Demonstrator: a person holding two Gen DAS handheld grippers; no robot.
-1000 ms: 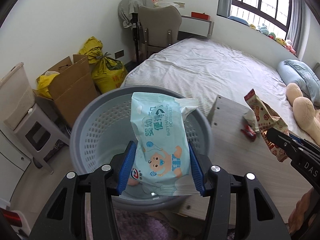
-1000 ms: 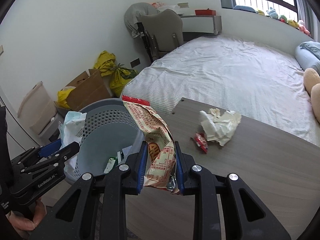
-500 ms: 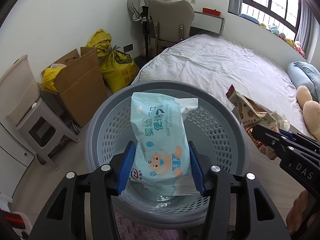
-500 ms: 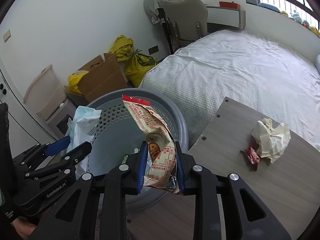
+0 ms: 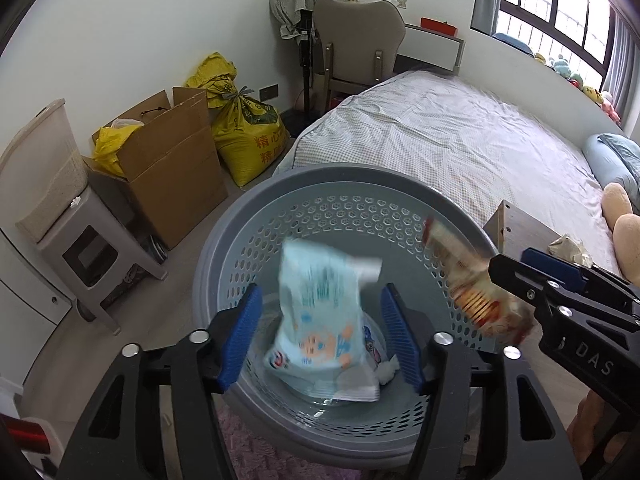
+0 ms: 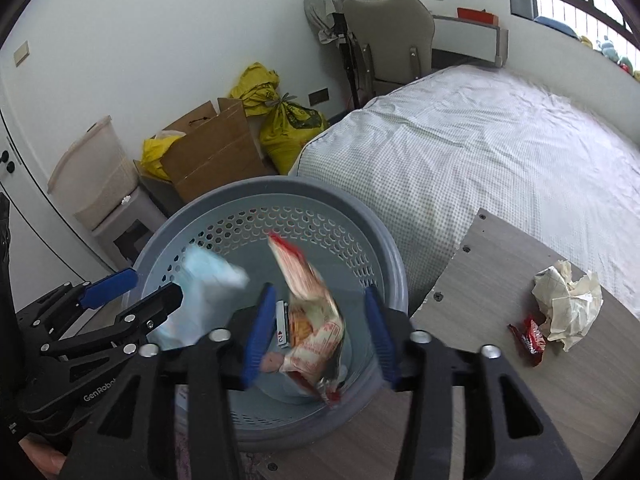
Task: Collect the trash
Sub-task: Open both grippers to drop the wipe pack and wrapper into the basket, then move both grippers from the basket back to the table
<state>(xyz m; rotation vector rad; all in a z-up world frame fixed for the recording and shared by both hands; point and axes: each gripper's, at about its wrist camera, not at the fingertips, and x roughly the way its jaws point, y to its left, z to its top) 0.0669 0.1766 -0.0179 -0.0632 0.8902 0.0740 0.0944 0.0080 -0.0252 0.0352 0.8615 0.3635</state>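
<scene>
Over the basket (image 5: 224, 248) my left gripper (image 5: 320, 336) and right gripper (image 6: 316, 332) have just been opening, nothing gripped; I'd pinch the light crumpled paper (image 6: 568, 304) mid-fold next

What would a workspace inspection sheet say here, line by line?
Surface: wooden table, mostly bare.
Job's things: wipes pack and snack wrapper, both blurred, over the grey basket; crumpled paper and red wrapper lie on the table.
Clutter: small scraps in the basket bottom.
Grippers: left gripper and right gripper have just been opening; pads clear of both packs.
Cables: nothing seen.
Surroundings: bed, chair, cardboard box, yellow sack.
</scene>
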